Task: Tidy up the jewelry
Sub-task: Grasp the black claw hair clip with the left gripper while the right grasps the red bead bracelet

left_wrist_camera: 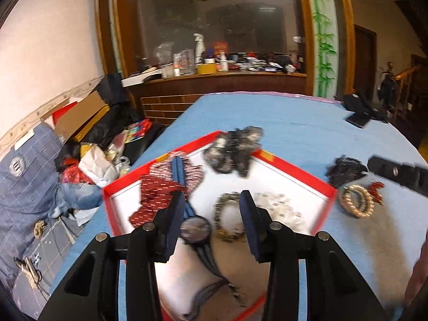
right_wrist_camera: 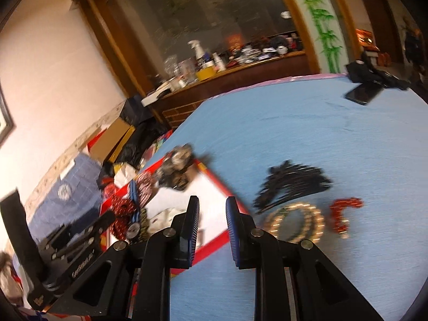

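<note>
Progress: roughly halfway, judging by what lies where.
Tray (left_wrist_camera: pixel 299 176): red-rimmed, at left edge of blue surface (left_wrist_camera: pixel 267 117); holds watch (left_wrist_camera: pixel 194 229), dark bead bracelet (left_wrist_camera: pixel 227 214), red patterned cloth piece (left_wrist_camera: pixel 160 192), grey hair clip (left_wrist_camera: pixel 232 149).
Left to sort: gold bangles (right_wrist_camera: pixel 297 222), red bead piece (right_wrist_camera: pixel 345 211), black clip (right_wrist_camera: pixel 294 184), on surface just right of tray.
Left gripper (left_wrist_camera: pixel 211 203): jaws apart, empty, over tray.
Right gripper (right_wrist_camera: pixel 212 211): jaws apart, empty, near bangles.

Nothing reads clearly: the white lettering on the black left gripper (right_wrist_camera: pixel 80 243) body at the right wrist view's lower left is too blurred to make out.
</note>
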